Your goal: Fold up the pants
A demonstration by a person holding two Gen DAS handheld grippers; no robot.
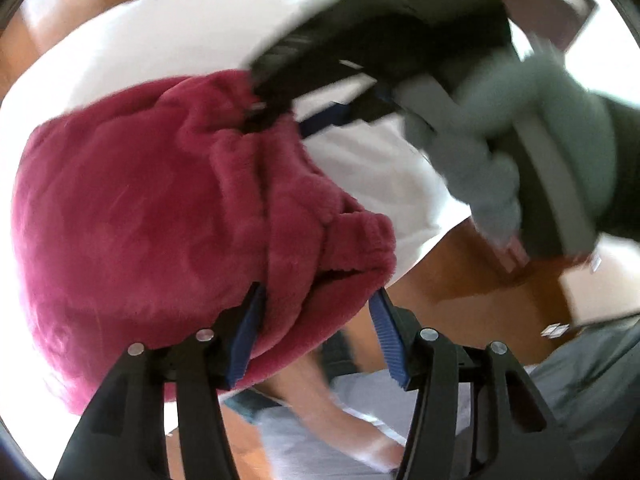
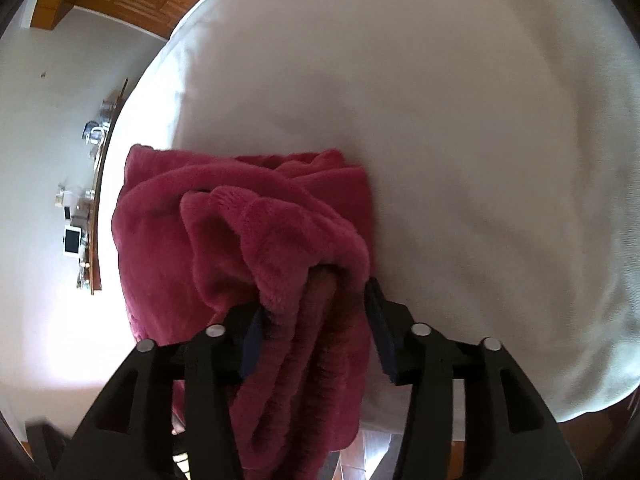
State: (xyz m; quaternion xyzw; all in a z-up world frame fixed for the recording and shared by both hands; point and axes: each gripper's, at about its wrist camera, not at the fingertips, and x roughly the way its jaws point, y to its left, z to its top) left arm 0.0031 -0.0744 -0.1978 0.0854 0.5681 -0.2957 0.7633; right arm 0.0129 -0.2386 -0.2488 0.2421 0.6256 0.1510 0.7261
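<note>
Dark red fleece pants [image 1: 140, 220] lie bunched on a white table [image 1: 160, 40]. My left gripper [image 1: 320, 332] hovers over their near edge with the jaws apart. The blue left pad brushes the fleece and the right pad stands free of it. My right gripper [image 1: 260, 114], blurred, reaches in from the upper right and bites into the far fold. In the right wrist view the pants [image 2: 168, 220] rise in a thick fold that fills my right gripper [image 2: 316, 328], whose pads press it from both sides. The rest hangs down past the table [image 2: 440, 120] edge.
A gloved hand [image 1: 500, 140] holds the right gripper. A person's bare leg [image 1: 312, 392] and a wooden floor [image 1: 460, 280] show below the table edge, with a cardboard box [image 1: 592, 280] at right. A wall shelf [image 2: 80, 220] carries small items.
</note>
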